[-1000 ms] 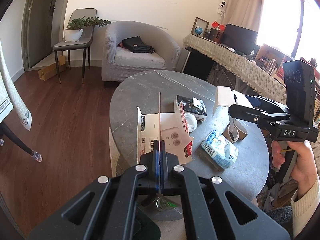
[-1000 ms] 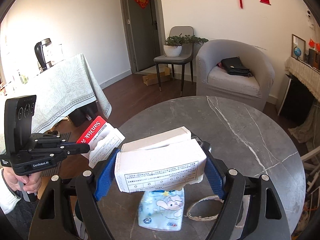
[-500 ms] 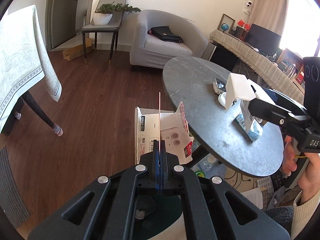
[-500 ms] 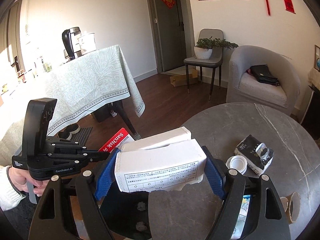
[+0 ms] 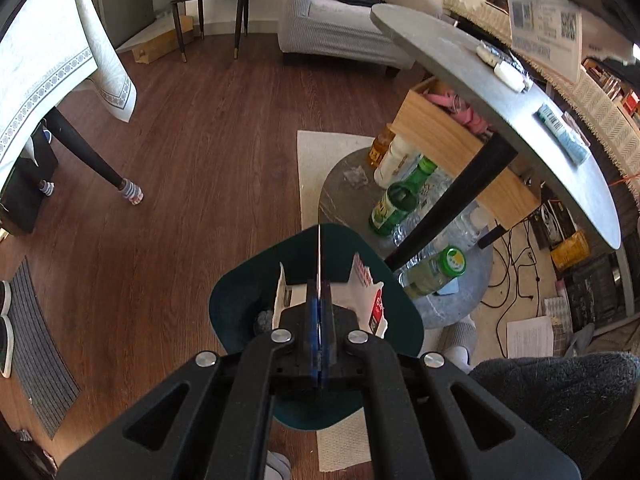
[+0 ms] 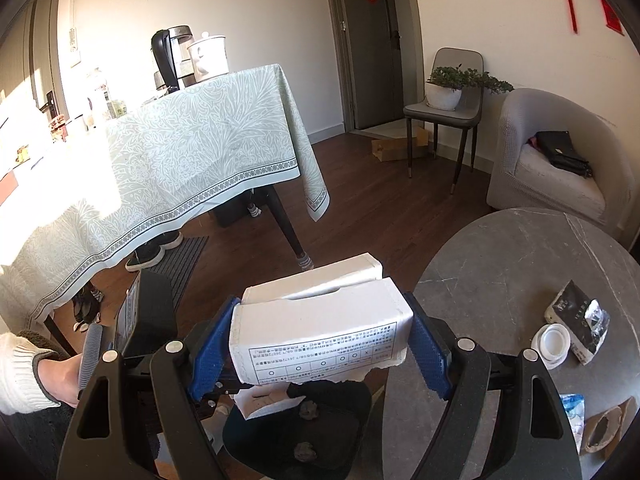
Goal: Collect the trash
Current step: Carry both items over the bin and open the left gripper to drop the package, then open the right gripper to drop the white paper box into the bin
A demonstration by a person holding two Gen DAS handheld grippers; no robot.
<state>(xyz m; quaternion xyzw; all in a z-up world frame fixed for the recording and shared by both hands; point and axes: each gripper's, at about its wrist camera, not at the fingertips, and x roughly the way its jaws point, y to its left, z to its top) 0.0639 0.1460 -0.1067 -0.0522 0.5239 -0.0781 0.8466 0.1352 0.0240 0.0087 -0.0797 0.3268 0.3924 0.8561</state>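
My left gripper (image 5: 319, 312) is shut on a flattened white and red card package (image 5: 370, 298), held edge-on over the dark green bin (image 5: 240, 300) on the floor. In the right wrist view my right gripper (image 6: 322, 334) is shut on a white cardboard box (image 6: 320, 320) with a printed table on its face, above the same bin (image 6: 332, 440), which holds grey crumpled bits. The left gripper's body (image 6: 148, 320) and the hand (image 6: 56, 372) holding it show at lower left. The white box (image 5: 536, 12) also shows at the top right of the left wrist view.
The round grey marble table (image 6: 520, 256) still carries a black wrapper (image 6: 576, 320), a white lid (image 6: 550, 338), a blue-white packet (image 6: 572, 408) and a brown paper scrap (image 6: 604, 432). Under it stand bottles (image 5: 390, 208) and a wooden box (image 5: 440, 136). A cloth-covered table (image 6: 180, 152) stands left.
Both grippers swung off the round table toward the floor bin. The left one dipped down, so the card package now hangs over the bin's mouth. Both grips are unchanged.
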